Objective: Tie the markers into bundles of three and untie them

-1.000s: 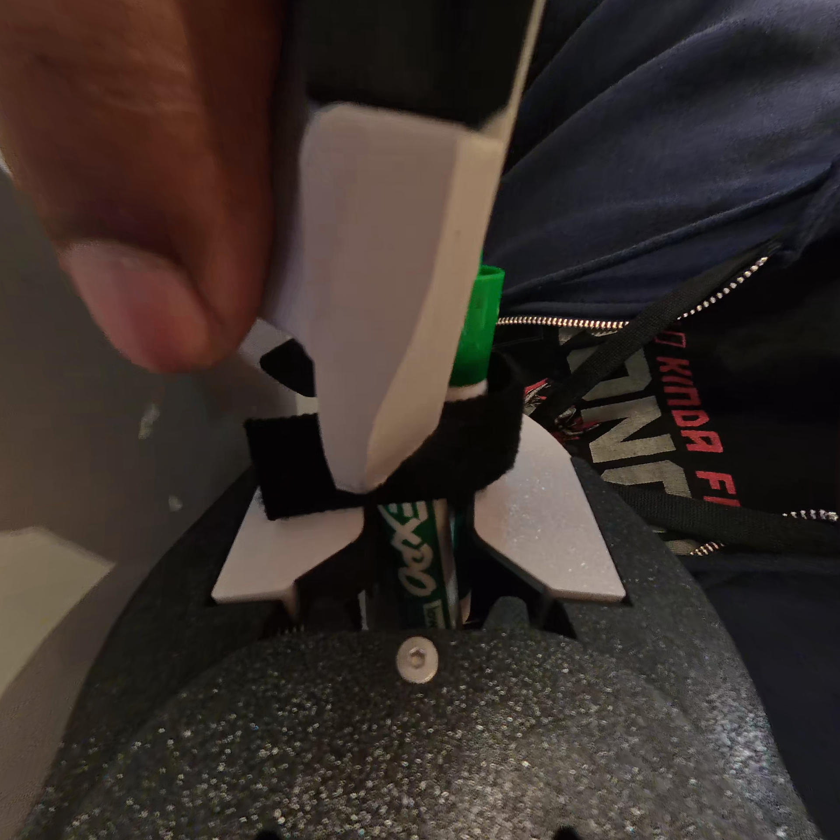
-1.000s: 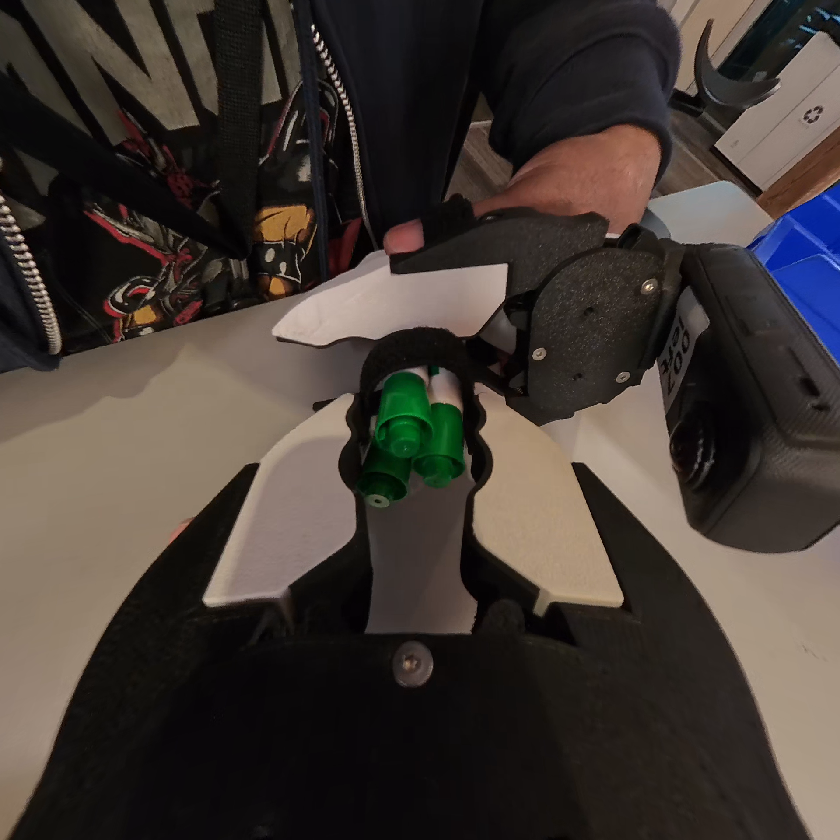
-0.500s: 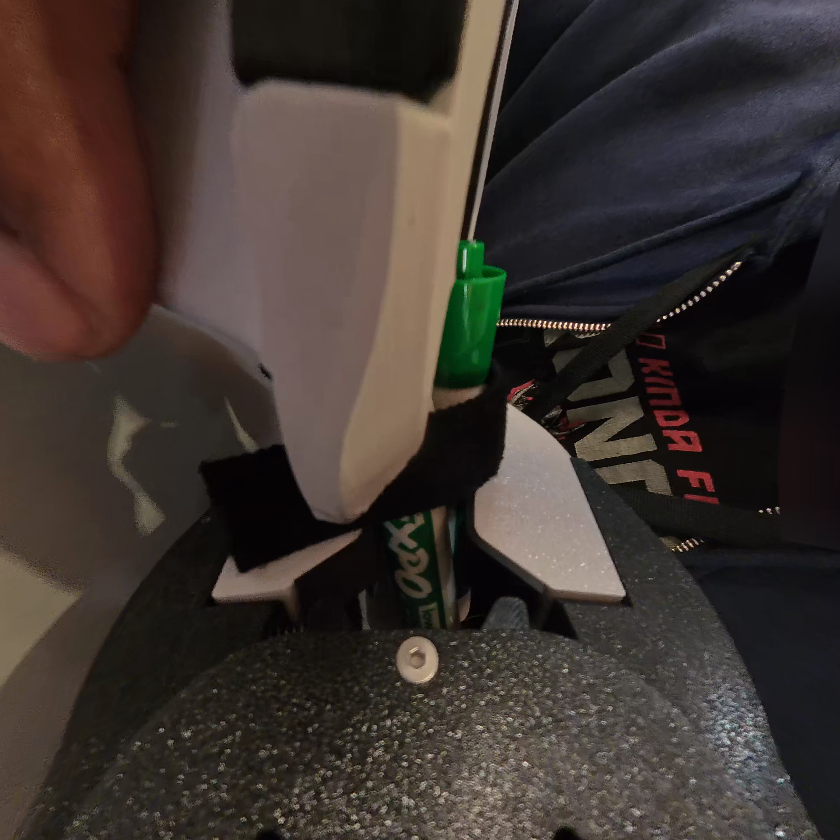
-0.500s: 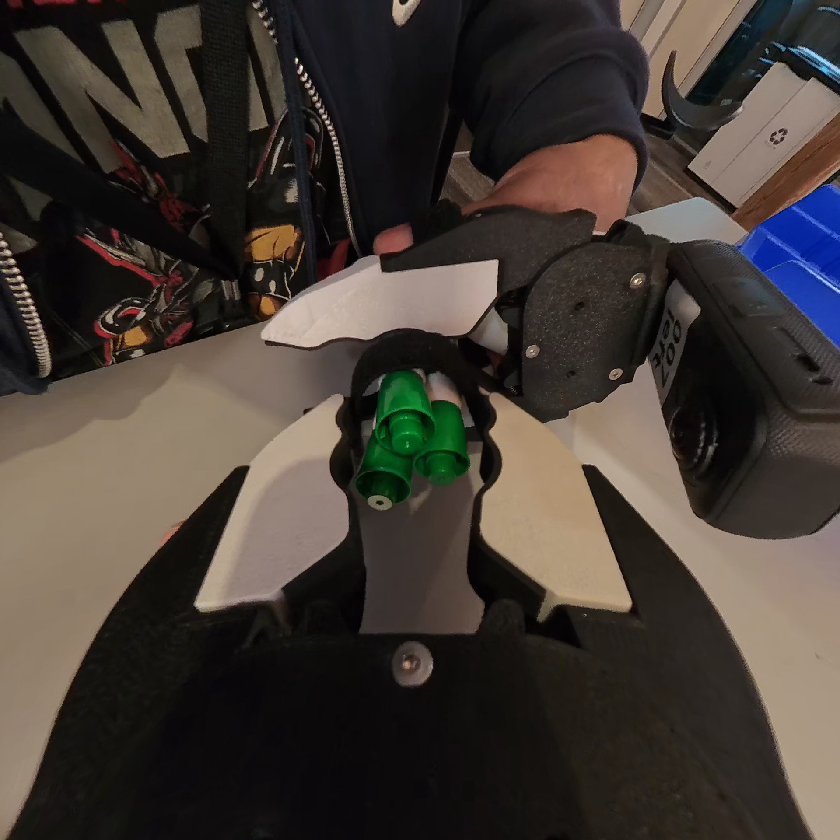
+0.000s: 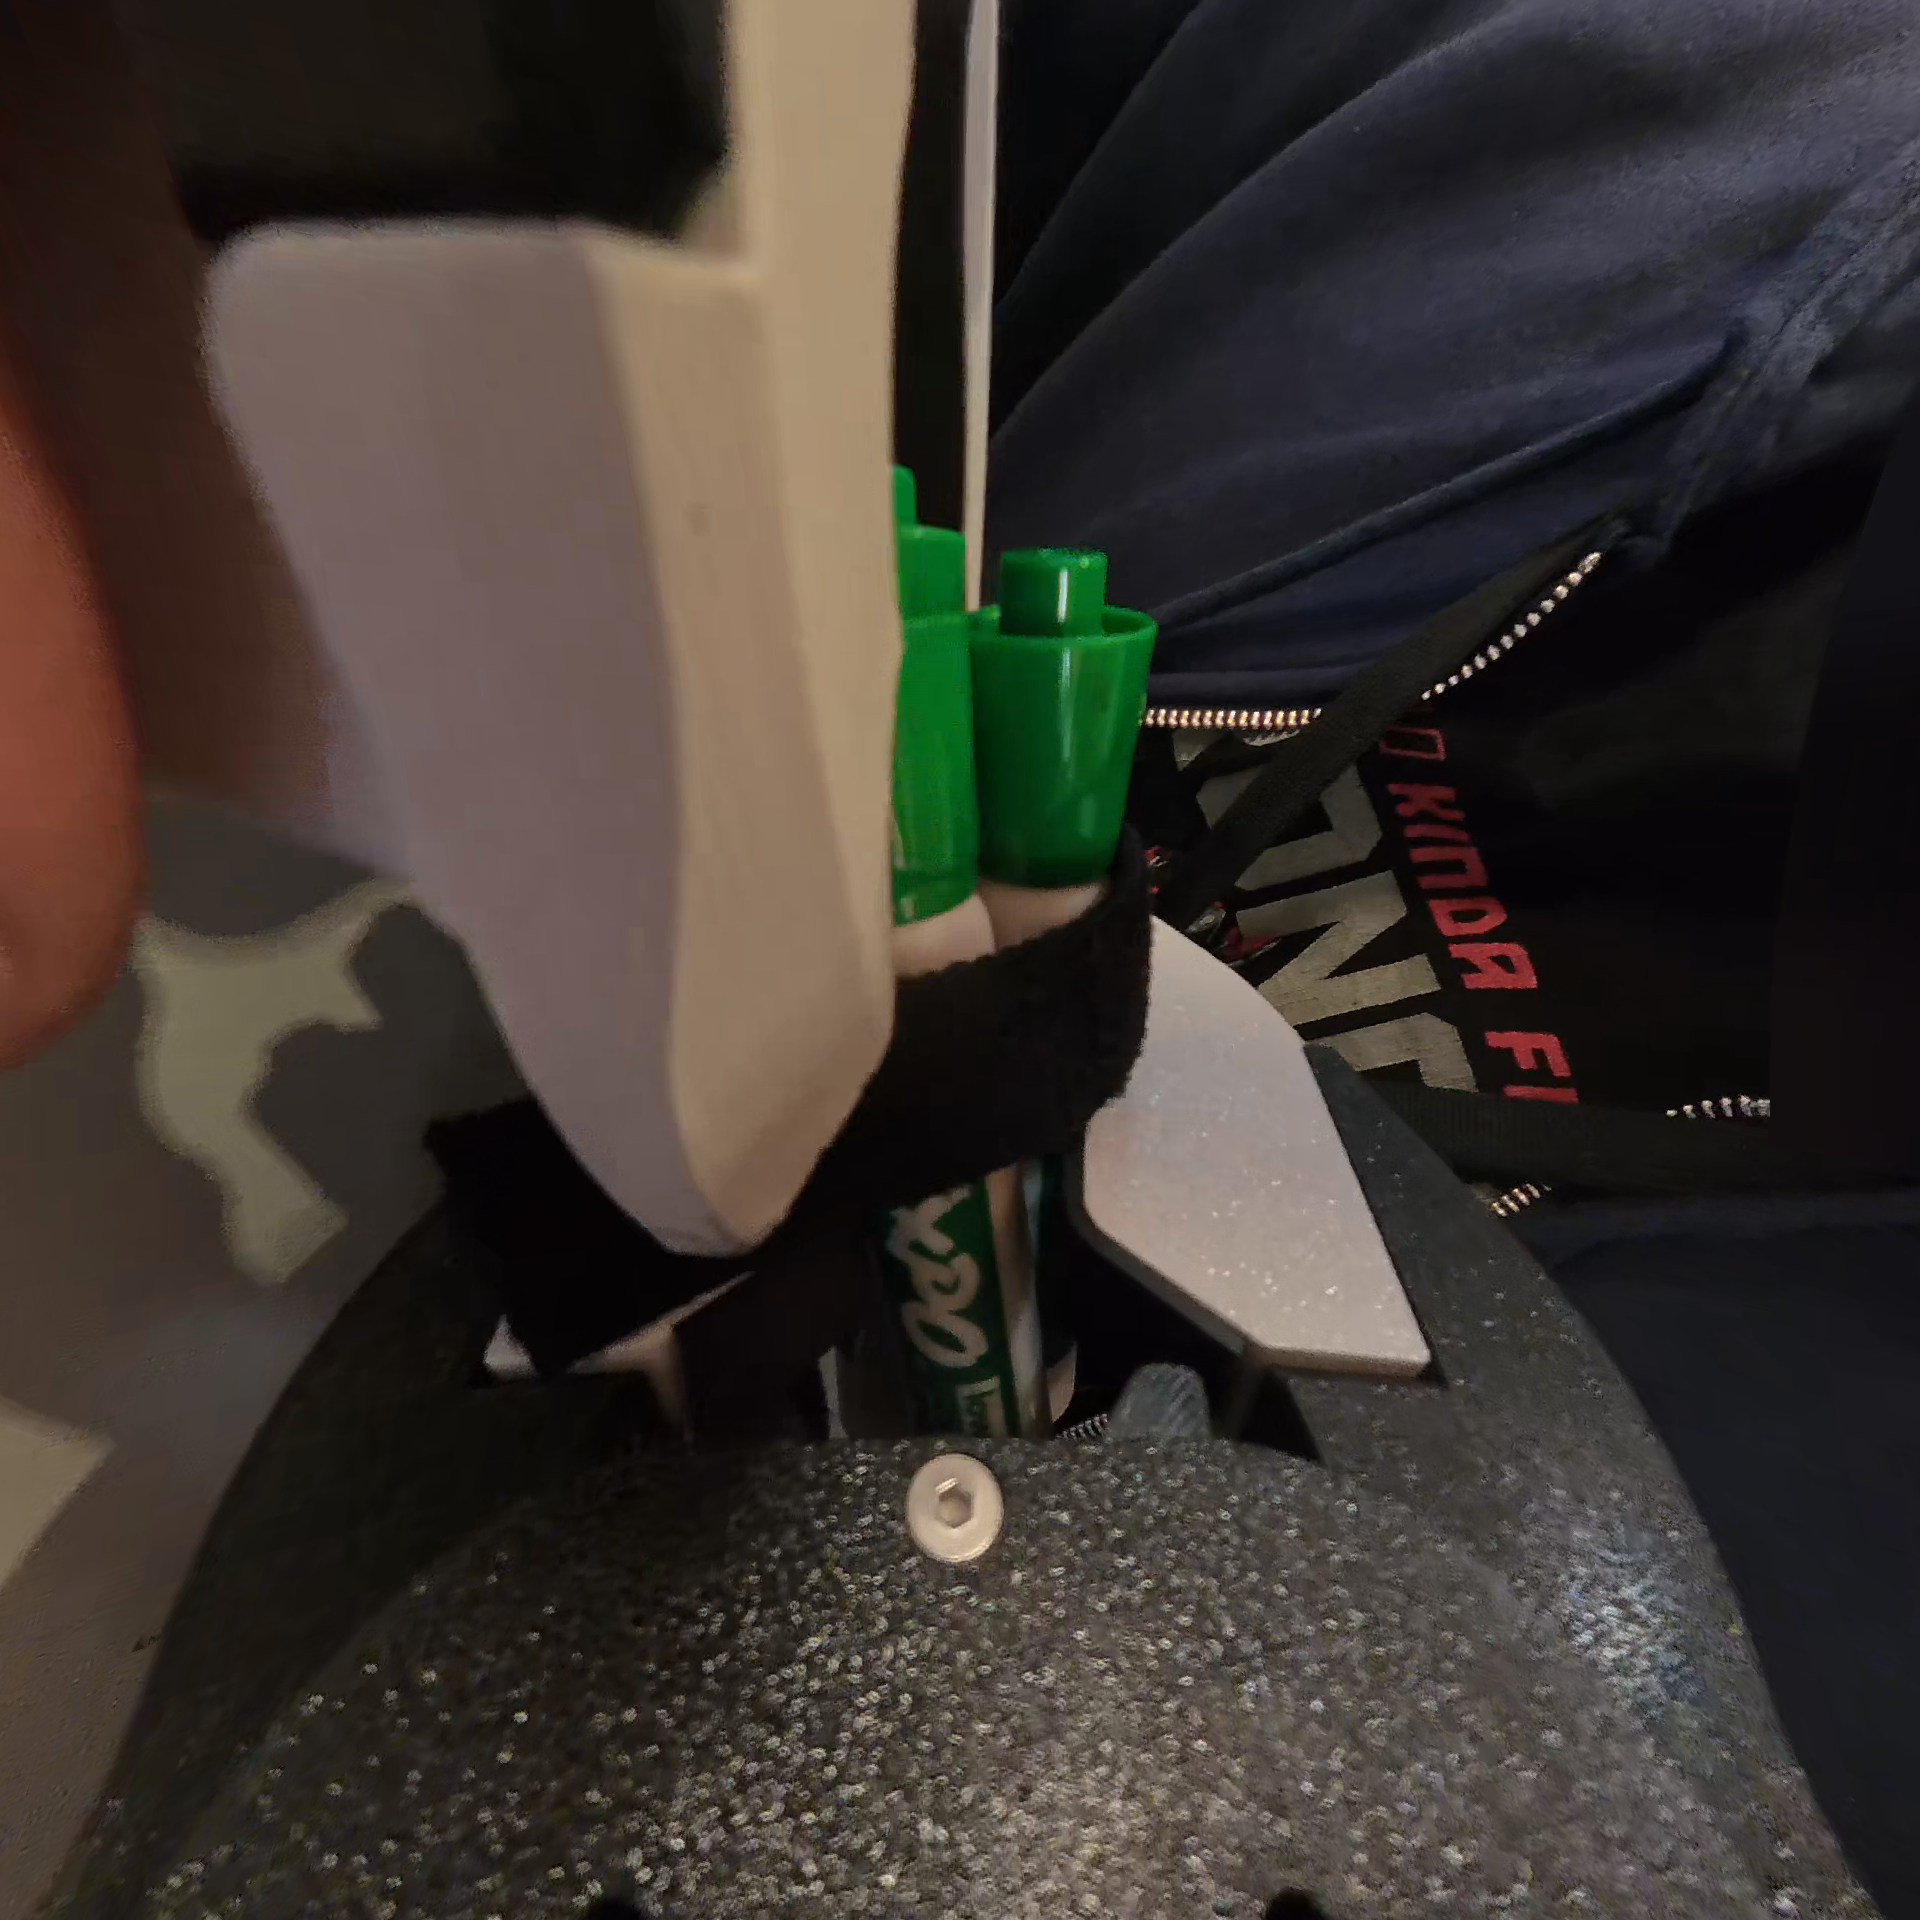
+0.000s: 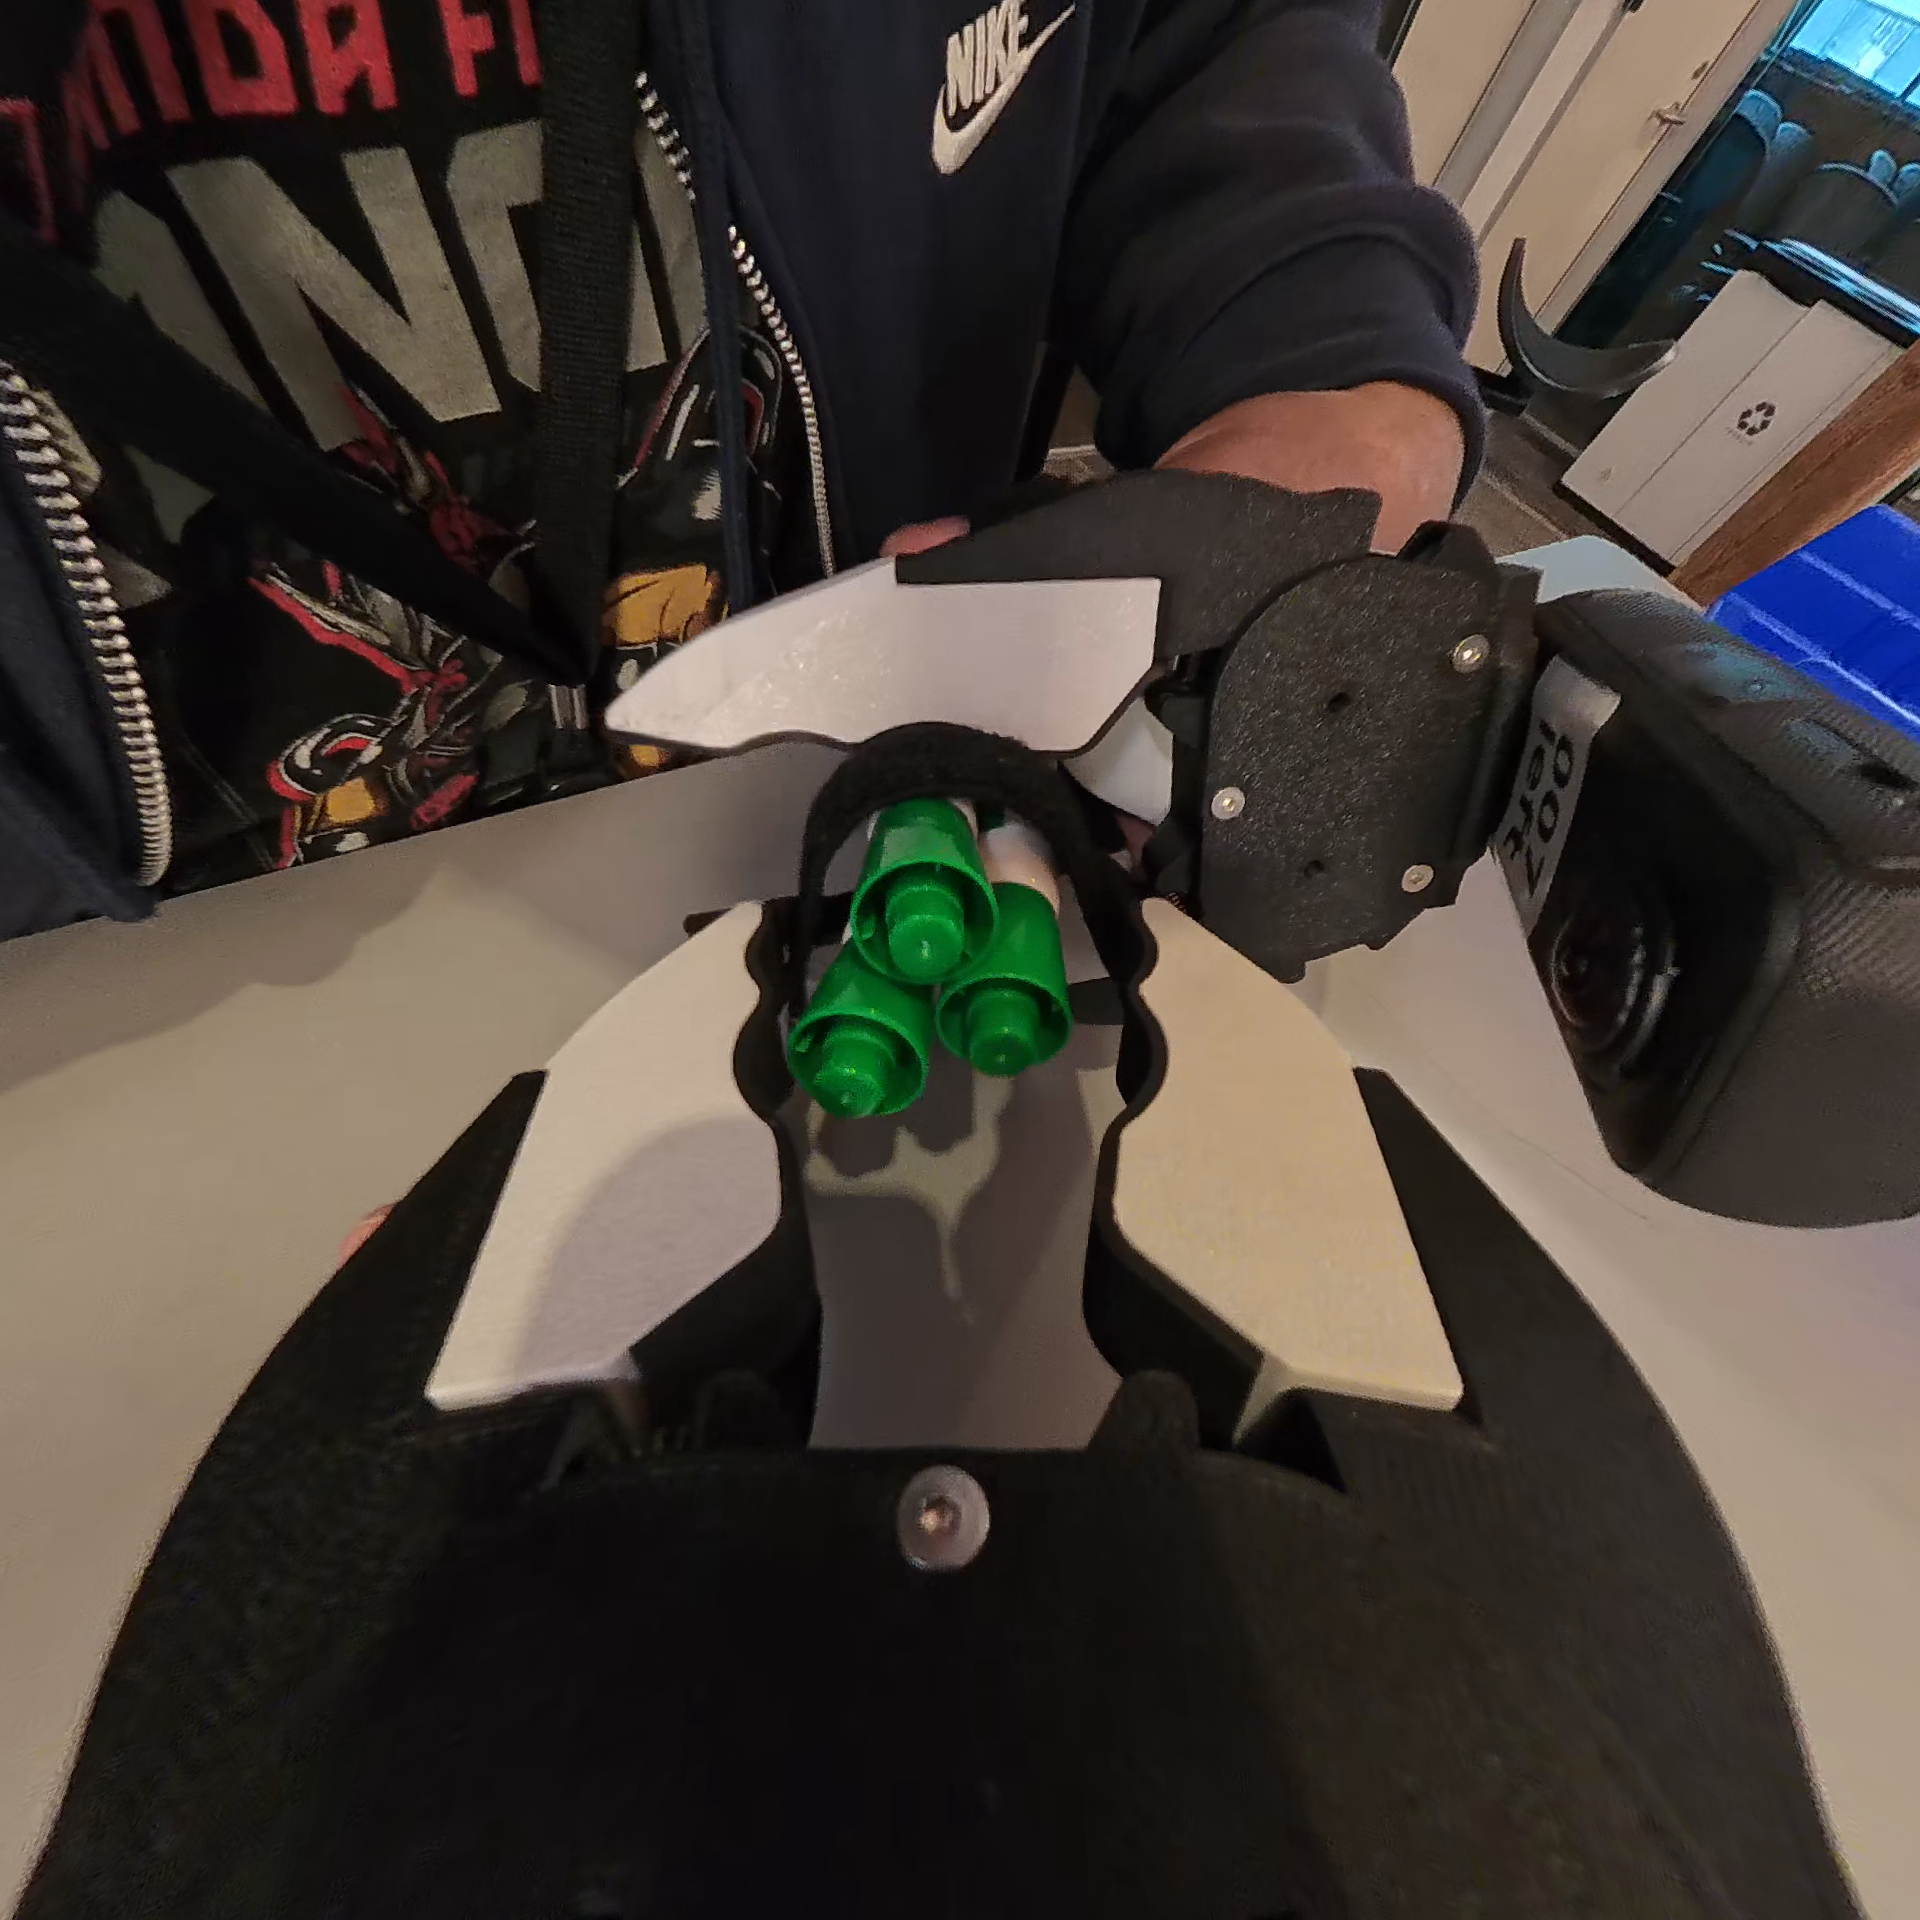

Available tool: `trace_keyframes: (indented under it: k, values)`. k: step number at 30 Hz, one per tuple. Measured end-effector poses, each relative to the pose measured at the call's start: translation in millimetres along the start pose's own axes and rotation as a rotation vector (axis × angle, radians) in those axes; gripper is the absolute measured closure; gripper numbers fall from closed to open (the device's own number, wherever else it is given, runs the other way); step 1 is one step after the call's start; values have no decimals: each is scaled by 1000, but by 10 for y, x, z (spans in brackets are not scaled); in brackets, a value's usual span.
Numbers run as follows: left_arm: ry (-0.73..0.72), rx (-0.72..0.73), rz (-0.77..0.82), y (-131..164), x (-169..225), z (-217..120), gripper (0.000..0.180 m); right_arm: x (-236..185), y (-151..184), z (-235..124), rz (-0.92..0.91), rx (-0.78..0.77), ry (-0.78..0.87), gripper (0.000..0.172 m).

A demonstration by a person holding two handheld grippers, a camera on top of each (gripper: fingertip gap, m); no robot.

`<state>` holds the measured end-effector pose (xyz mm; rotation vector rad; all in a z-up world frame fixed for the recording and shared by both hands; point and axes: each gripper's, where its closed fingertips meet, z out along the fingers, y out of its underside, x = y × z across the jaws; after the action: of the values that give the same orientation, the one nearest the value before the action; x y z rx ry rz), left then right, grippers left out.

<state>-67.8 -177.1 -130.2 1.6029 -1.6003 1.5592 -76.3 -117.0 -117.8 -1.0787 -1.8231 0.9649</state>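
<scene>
I find the three green markers, looped in the black strap, held off the table. My left gripper clamps their barrels, steadying them. My right gripper straddles the strap to work it. I cannot tell whether its pads press.

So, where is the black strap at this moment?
In the right wrist view the black strap loops over the three green markers, between the right gripper's jaws and under a finger of the left gripper.
</scene>
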Motion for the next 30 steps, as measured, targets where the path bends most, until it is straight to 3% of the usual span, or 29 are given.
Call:
trace_keyframes:
  k: [3, 4, 30]
  values:
    - [10, -8, 5, 9, 21, 13, 73, -11, 11, 15, -7, 0, -1, 110]
    - [11, -10, 7, 12, 24, 17, 141, -13, 13, 18, -9, 1, -2, 111]
    - [29, 25, 38, -5, 44, -41, 136, 59, 49, 30, 17, 7, 35, 127]
